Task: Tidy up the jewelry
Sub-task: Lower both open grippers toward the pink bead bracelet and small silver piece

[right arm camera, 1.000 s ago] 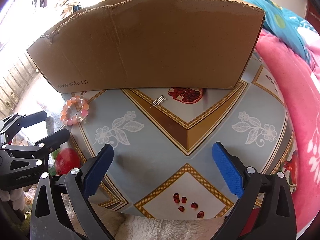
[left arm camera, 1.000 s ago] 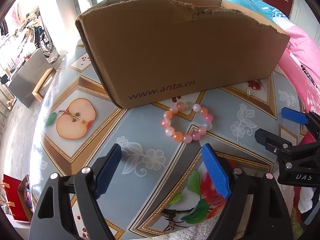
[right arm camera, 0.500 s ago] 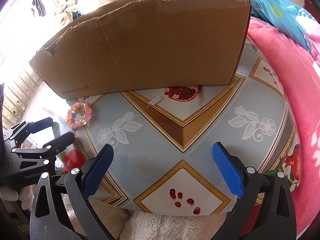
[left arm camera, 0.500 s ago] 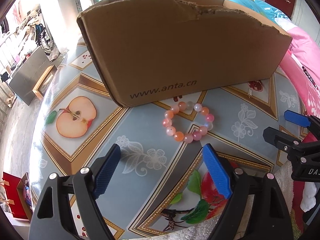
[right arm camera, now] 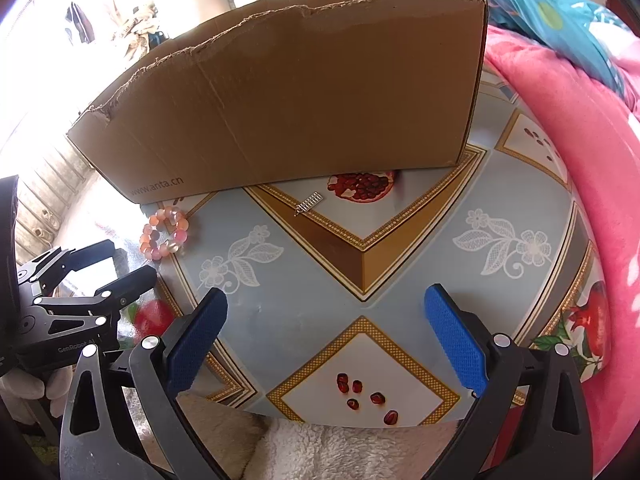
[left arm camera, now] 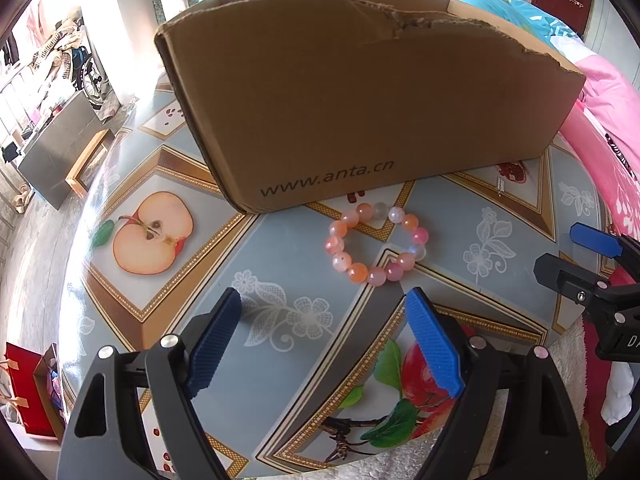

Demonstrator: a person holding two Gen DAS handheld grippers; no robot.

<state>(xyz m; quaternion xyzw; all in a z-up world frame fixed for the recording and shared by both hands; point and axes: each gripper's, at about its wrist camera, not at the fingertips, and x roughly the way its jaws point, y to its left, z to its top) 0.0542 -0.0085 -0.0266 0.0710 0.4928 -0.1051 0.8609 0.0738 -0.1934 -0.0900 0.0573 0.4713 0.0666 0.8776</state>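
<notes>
Looking down past our two grippers, we see the tabletop (left arm camera: pixel 280 264) first, round and covered in a glossy cloth printed with fruit, white flowers and gold-edged diamonds. On it stands a cardboard box (left arm camera: pixel 360 112) with a torn upper edge and a web address printed low on its near wall. Pink bedding (right arm camera: pixel 580 152) lies beside the tabletop on our right.

Our left gripper (left arm camera: pixel 324 336) hangs above the near edge with its blue-padded fingers (left arm camera: pixel 432 344) wide apart and nothing between them. Our right gripper (right arm camera: pixel 326 332) hangs over the right half of the tabletop, fingers (right arm camera: pixel 456 340) equally spread and empty.

A beaded bracelet (left arm camera: pixel 376 242) — pink, orange and pale beads in a closed ring — lies flat on the cloth just in front of the box, beyond the left gripper's fingertips and untouched. Smaller still, a little silver piece (right arm camera: pixel 309 203) rests near the box's base, beside the printed pomegranate — too small for us to tell what it is.
</notes>
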